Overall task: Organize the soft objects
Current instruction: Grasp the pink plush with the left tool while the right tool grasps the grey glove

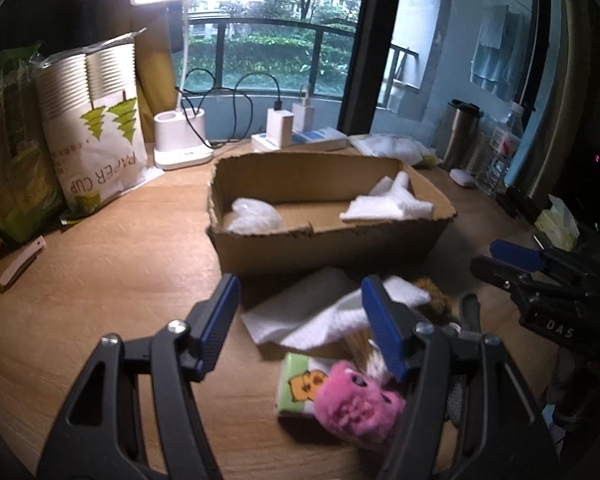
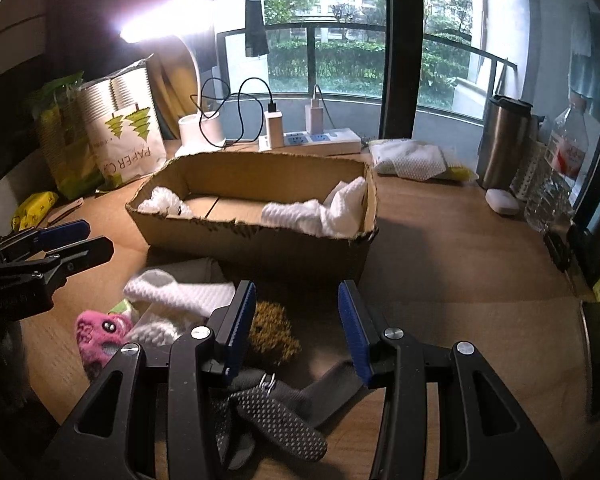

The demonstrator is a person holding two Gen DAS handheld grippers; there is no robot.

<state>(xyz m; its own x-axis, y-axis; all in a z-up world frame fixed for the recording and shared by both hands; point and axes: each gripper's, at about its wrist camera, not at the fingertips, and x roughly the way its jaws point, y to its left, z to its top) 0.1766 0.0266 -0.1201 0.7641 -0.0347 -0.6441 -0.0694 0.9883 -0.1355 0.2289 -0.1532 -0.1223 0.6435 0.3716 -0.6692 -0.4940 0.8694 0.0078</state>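
Before the ragged cardboard box point(image 1: 332, 236), both grippers gape empty over fuzzy pink plush point(image 1: 358, 404) and waffle-weave cloth point(image 1: 320, 320).

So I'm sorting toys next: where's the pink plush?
The pink plush lies on the desk before the cardboard box, beside the white cloth, low in both views.

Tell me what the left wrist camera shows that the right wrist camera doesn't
Only the left wrist view shows the green tissue pack's cartoon front. Only the right wrist view shows the gray dotted gloves clearly and the brown fuzzy toy whole. Both show the cardboard box with white cloths inside, the pink plush, the white towel before the box, and open, empty grippers: left gripper, right gripper.
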